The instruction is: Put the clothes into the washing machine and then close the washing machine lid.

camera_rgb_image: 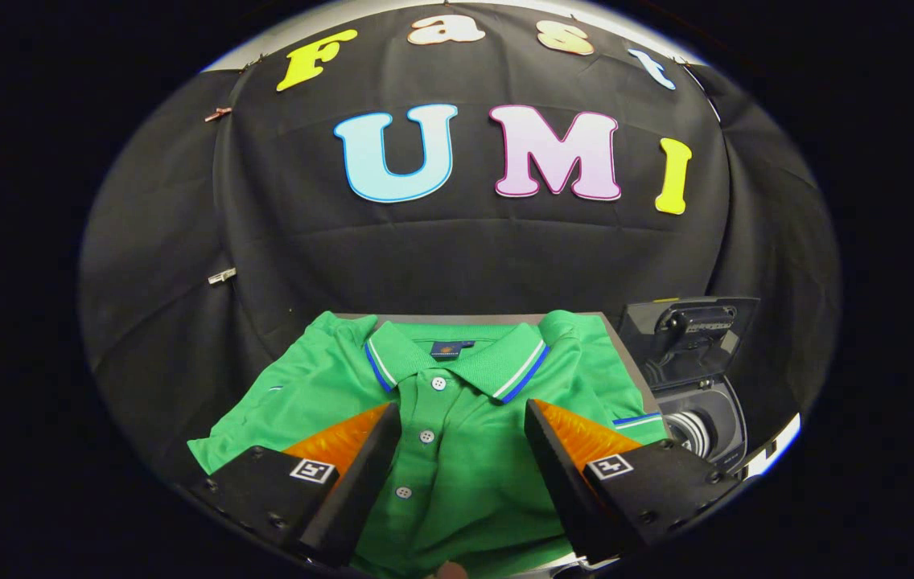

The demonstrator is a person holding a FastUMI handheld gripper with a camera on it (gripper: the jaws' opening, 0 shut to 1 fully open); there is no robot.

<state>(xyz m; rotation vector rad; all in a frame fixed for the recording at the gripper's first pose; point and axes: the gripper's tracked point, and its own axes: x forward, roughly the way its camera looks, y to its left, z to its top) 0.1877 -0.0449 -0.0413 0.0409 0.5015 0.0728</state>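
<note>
Shirt [465, 450] lies between wide-open jaws, gripper [463, 410] holding nothing

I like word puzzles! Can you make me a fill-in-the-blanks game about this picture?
1. The polo shirt is the colour ____.
2. The gripper is ____, its fingers apart over the shirt's button placket.
3. The washing machine beside the shirt has its lid ____.
4. The shirt's collar lies ____ the fingers.

Missing words: green; open; open; beyond

Black cloth wall [457, 249], dim booth.
</note>
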